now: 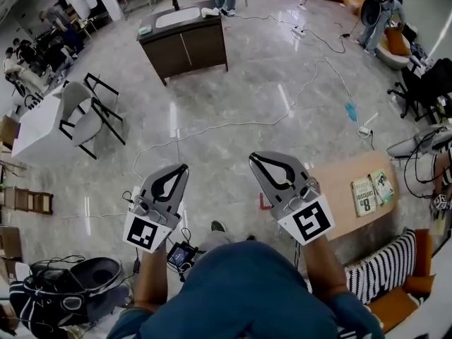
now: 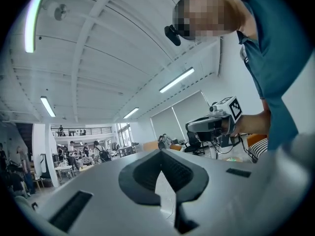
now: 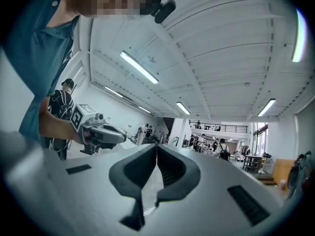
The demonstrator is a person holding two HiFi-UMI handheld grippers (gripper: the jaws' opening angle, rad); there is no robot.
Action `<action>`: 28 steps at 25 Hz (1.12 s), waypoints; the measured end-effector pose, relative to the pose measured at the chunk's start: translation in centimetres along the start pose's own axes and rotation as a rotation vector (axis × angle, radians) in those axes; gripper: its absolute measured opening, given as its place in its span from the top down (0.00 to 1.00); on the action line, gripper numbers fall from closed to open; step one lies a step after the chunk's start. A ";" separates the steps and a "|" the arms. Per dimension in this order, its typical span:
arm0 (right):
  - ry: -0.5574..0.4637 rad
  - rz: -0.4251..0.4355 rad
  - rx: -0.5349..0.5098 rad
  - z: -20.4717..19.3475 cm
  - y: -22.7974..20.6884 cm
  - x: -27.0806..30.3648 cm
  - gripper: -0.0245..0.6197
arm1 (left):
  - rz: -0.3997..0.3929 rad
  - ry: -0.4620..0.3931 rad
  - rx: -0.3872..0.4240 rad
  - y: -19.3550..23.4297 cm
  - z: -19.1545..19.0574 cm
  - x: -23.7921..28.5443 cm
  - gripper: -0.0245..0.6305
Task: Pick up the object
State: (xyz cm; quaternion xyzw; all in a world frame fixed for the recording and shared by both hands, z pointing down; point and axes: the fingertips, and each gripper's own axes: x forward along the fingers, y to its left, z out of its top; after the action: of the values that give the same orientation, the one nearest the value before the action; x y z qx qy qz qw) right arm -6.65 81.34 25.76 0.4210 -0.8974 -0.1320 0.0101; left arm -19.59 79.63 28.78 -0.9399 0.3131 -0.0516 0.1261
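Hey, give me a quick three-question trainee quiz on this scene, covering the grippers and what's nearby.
1. True or false: the left gripper holds a book.
2. How many books lie on the wooden table beside the right gripper? A) two B) five C) none
3. Fill in: the jaws of both grippers are ____.

Key: 1 false; 2 A; 3 shut.
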 end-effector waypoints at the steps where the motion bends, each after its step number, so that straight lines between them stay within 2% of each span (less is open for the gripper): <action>1: 0.002 -0.006 0.000 -0.3 -0.6 0.3 0.94 | -0.007 -0.003 -0.001 0.3 -0.1 0.6 0.96; 8: 0.026 -0.053 -0.008 -1.6 -4.4 4.9 0.94 | -0.061 -0.029 -0.014 5.4 -1.6 5.3 0.96; 12: 0.027 -0.081 -0.021 -1.7 -5.7 9.4 0.94 | -0.087 -0.065 -0.017 9.9 -2.3 6.5 0.96; 16: 0.036 -0.099 -0.045 -2.5 -6.2 13.2 0.94 | -0.120 -0.062 -0.013 13.1 -3.8 7.2 0.96; 22: 0.035 -0.092 -0.059 -2.6 -7.6 18.5 0.94 | -0.122 -0.093 -0.038 18.1 -4.5 9.1 0.96; 28: 0.045 -0.052 -0.073 -4.7 -11.3 21.5 0.94 | -0.098 -0.072 -0.040 20.9 -6.0 12.7 0.96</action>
State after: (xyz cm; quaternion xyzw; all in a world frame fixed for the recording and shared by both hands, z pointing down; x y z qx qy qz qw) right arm -11.40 57.07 25.47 0.4465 -0.8801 -0.1555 0.0423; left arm -22.53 54.62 29.11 -0.9577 0.2630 -0.0178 0.1159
